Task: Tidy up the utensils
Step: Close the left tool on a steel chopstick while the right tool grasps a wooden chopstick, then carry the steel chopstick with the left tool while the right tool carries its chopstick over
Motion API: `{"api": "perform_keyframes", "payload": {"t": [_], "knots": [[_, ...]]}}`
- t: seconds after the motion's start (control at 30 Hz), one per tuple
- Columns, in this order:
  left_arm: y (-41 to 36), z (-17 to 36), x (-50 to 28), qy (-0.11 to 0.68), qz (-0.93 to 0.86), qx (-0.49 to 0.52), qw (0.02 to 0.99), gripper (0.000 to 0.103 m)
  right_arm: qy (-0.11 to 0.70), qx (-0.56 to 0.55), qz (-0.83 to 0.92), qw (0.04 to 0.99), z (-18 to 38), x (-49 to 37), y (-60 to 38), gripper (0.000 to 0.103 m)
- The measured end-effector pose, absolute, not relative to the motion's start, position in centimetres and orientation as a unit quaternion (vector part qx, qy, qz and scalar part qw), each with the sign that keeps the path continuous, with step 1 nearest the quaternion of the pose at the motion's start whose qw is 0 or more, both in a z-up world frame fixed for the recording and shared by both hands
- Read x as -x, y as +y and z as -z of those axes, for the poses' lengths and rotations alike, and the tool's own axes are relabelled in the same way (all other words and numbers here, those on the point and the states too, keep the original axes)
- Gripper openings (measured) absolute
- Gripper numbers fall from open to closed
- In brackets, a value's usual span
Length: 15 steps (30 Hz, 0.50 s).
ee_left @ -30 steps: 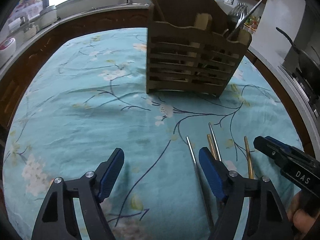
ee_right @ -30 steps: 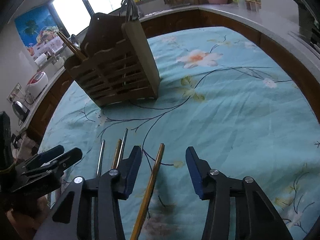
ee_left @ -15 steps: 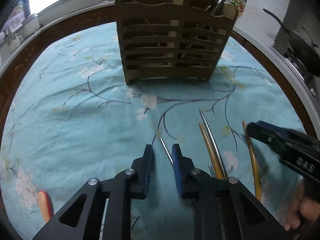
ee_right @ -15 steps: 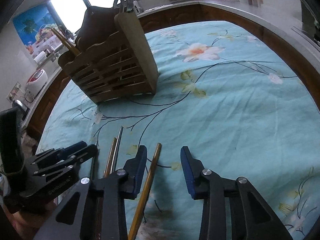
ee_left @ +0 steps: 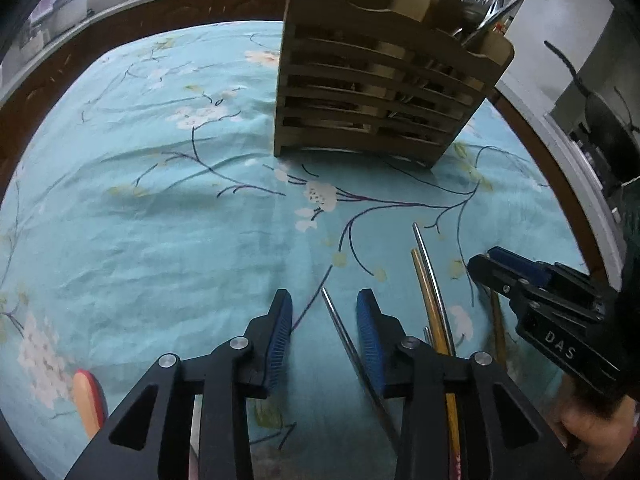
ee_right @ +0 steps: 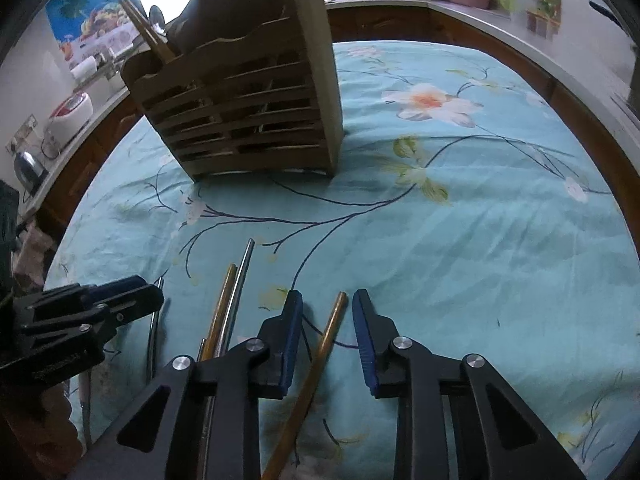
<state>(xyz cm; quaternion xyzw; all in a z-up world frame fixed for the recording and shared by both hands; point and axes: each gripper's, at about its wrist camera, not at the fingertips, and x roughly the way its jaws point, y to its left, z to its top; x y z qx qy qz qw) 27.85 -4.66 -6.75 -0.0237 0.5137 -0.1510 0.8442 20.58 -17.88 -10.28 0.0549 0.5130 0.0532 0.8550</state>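
Observation:
A wooden slatted utensil holder [ee_left: 380,100] [ee_right: 248,120] stands at the far side of the table, with forks and chopsticks in it. A thin silver utensil handle [ee_left: 340,328] lies on the cloth between the fingers of my left gripper [ee_left: 325,308], close to the right pad; the jaws are opening and do not press on it. A gold stick [ee_right: 334,320] lies between the fingers of my right gripper [ee_right: 328,308], whose jaws are closing with a gap on both sides. A gold and a silver stick [ee_left: 428,292] [ee_right: 232,300] lie side by side between the two grippers.
A turquoise floral cloth [ee_left: 160,220] covers the round table, whose brown wooden edge shows around it. A red and orange handle [ee_left: 88,400] lies at the near left. The other gripper shows in each view: the right one [ee_left: 492,264] and the left one [ee_right: 140,292].
My left gripper shifted so the silver handle sits between its jaws, which narrowed a lot and then widened a little. My right gripper's jaws narrowed around the gold stick.

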Motion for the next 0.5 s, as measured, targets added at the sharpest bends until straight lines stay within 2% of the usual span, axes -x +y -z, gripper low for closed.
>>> {"api": "perform_keyframes", "payload": {"t": [0.13, 0.2, 0.27, 0.33, 0.5], "knots": [[-6.6, 6.9, -27.2, 0.506, 0.137, -0.034, 0.851, 0.031, 0.516, -0.042, -0.053, 0.854, 10.4, -20.7, -17.6, 0.027], [-7.2, 7.0, -26.7, 0.499, 0.133, -0.060, 0.854, 0.025, 0.514, -0.034, -0.051, 0.855, 10.4, -20.6, -17.4, 0.025], [-7.4, 6.9, -26.4, 0.500, 0.138, -0.064, 0.853, 0.009, 0.514, -0.028, -0.049, 0.856, 10.4, -20.4, -17.3, 0.021], [-7.4, 6.9, -26.4, 0.500, 0.138, -0.064, 0.852, 0.007, 0.511, -0.023, -0.045, 0.858, 10.3, -20.3, -17.3, 0.010], [-6.5, 5.4, -25.6, 0.488, 0.149, -0.041, 0.859, 0.003, 0.510, -0.064, -0.063, 0.856, 10.0, -20.1, -18.1, 0.005]]}}
